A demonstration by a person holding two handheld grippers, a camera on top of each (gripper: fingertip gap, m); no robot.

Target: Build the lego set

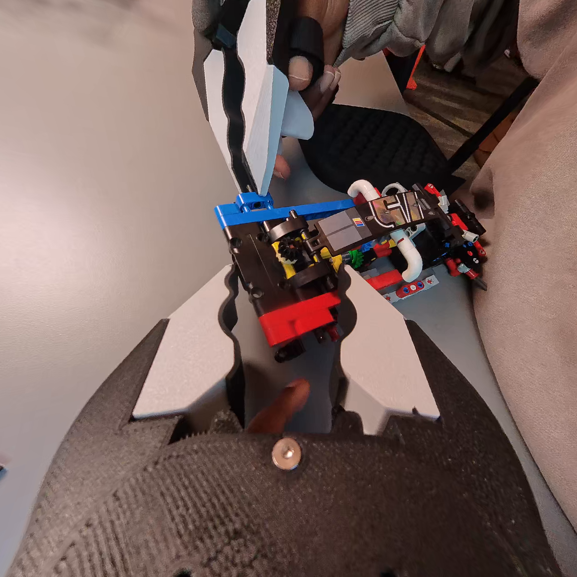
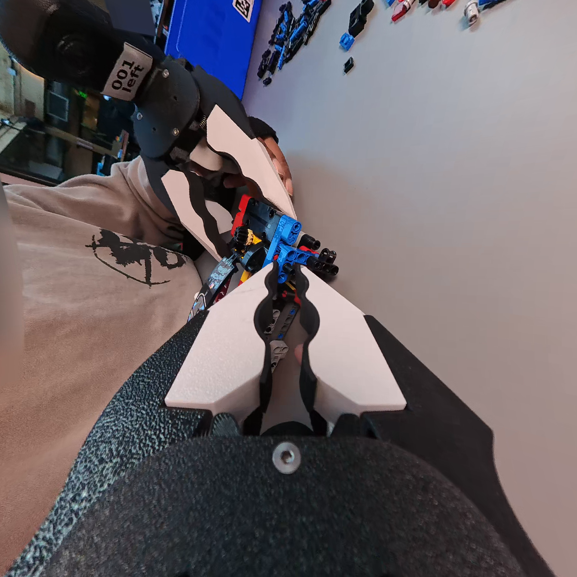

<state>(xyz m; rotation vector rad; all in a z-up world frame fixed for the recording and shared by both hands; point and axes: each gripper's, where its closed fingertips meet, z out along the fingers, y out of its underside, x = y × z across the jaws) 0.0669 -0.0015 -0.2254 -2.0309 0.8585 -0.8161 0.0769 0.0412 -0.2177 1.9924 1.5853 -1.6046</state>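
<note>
From the left wrist view, the left gripper [image 1: 288, 274] clamps the near end of the lego model [image 1: 343, 246], its fingers pressed on the black and red block. The right gripper [image 1: 254, 190] comes in from above, tips pinched on a blue beam [image 1: 281, 210] at the model's edge.

In the right wrist view, the right gripper [image 2: 285, 270] grasps that blue beam [image 2: 288, 249], while the left gripper [image 2: 246, 224] holds the model [image 2: 259, 237] just above the grey table [image 2: 437, 218]. Loose pieces [image 2: 293, 31] lie well apart, beside a blue box [image 2: 212, 40].
</note>
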